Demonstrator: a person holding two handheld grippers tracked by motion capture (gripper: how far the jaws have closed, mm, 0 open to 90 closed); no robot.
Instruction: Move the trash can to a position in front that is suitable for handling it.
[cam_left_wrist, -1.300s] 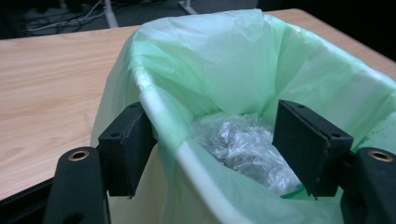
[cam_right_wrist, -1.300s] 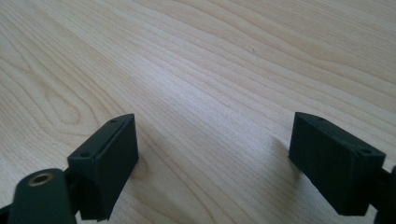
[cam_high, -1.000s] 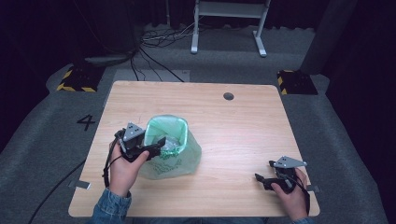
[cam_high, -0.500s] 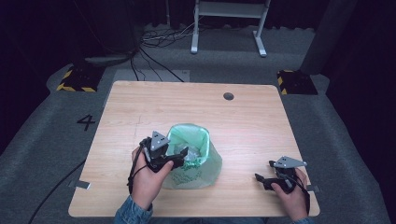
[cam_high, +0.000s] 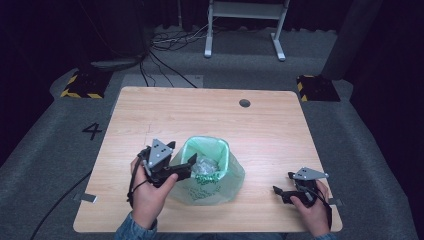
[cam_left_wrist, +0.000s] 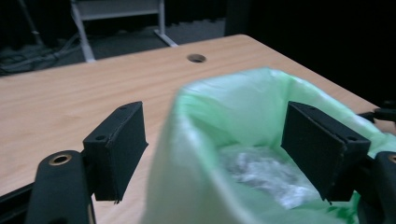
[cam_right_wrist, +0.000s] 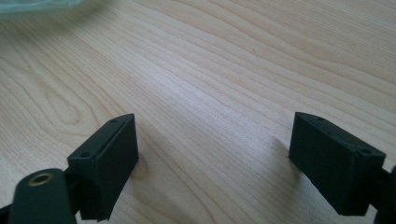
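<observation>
Left gripper (cam_high: 186, 169), at lower centre-left of the high view, straddles the near rim of the green bag (cam_high: 212, 170), which stands open-mouthed in the lower middle of the worktop (cam_high: 210, 107) with a crumpled, pale clear-looking wad (cam_high: 205, 166) inside. In the left gripper view the jaws stand wide, one outside the bag's wall at lower left of the frame and one inside the mouth at right; the rim (cam_left_wrist: 180, 121) runs between them without either pad pressing on it, and the jaws have just been opening. That reads as a release: the step in hand looks like letting go of the bag's edge where it now sits, or re-gripping it. Right gripper (cam_high: 286, 191), at lower right of the high view, rests low near the worktop's front edge, well apart from the bag; in the right gripper view its jaws are spread wide over bare wood (cam_right_wrist: 210, 84) with nothing between them. The next move probably calls for lifting the left gripper clear of the thin rim without snagging or tipping the light bag, or closing again on the film if the mouth is to be drawn shut, in which case the right gripper would have to come in to the far side of the rim.
</observation>
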